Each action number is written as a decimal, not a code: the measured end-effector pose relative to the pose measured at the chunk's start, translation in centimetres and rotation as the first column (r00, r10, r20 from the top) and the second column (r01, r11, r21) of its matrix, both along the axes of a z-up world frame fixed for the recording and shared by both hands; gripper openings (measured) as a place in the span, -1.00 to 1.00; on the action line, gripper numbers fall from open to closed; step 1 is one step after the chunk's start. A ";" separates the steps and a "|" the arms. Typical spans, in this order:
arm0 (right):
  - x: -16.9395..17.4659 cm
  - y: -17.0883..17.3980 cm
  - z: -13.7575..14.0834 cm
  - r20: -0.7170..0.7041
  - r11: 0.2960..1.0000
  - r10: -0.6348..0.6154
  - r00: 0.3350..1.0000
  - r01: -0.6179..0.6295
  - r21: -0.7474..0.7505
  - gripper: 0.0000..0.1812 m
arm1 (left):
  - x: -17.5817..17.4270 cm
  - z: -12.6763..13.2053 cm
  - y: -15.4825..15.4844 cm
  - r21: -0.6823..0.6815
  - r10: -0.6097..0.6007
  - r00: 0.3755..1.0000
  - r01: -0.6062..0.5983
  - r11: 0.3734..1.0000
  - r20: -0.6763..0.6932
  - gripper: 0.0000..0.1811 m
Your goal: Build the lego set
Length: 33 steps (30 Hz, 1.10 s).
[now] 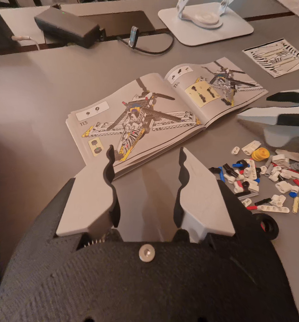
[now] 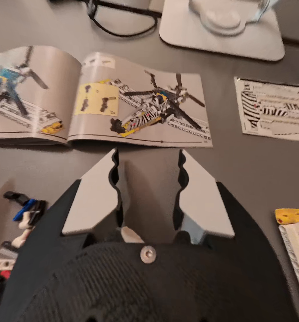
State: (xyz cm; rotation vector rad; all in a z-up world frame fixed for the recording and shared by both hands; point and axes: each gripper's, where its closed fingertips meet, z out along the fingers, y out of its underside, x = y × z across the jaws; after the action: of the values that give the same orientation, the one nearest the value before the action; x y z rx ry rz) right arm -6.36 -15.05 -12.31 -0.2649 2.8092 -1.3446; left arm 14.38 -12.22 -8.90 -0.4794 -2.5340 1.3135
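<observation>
An open instruction booklet [image 1: 145,118] lies on the grey table, showing a striped aircraft model; it also shows in the right wrist view [image 2: 138,108]. A pile of loose lego pieces [image 1: 267,176], white, black, blue, red and yellow, lies right of the booklet; part of it shows at the left edge of the right wrist view [image 2: 25,216]. My left gripper [image 1: 146,151] is open and empty above the booklet's near edge. My right gripper [image 2: 148,151] is open and empty just in front of the booklet. The right gripper also shows blurred at the right edge of the left wrist view [image 1: 288,111].
A striped sticker sheet [image 1: 276,57] lies at the back right, also in the right wrist view [image 2: 274,108]. A white stand base [image 1: 206,26], a black power brick [image 1: 66,26] and a cable [image 1: 154,47] are at the back. A yellow piece [image 2: 293,216] and a white part [image 2: 297,252] lie at the right. The yellow piece [image 2: 293,216] lies some 15 cm from my right tips, 35 cm from my left tips.
</observation>
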 end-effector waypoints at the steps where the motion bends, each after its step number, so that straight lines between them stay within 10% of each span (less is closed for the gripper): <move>1: -0.4 -0.2 -0.6 -0.009 1.000 -0.011 1.000 0.011 0.025 -0.22 | -0.2 0.1 0.1 0.001 -0.009 1.000 0.009 1.000 -0.006 -0.19; 16: -3.3 -0.3 -2.3 0.038 0.988 -0.119 0.992 0.115 0.101 0.47 | 0.5 2.5 0.8 -0.029 -0.007 0.997 0.005 1.000 -0.083 -0.21; 33: -3.2 -0.3 -2.3 0.035 0.988 -0.117 0.993 0.112 0.102 0.48 | -11.8 11.5 8.8 -0.248 -0.278 0.956 0.247 0.937 -0.097 -0.50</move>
State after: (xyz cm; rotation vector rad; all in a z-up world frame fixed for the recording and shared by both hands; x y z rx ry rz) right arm -9.60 -15.31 -14.58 -0.0740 2.8860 -1.2084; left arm 2.55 -3.44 2.57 -0.7264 -2.1314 1.4901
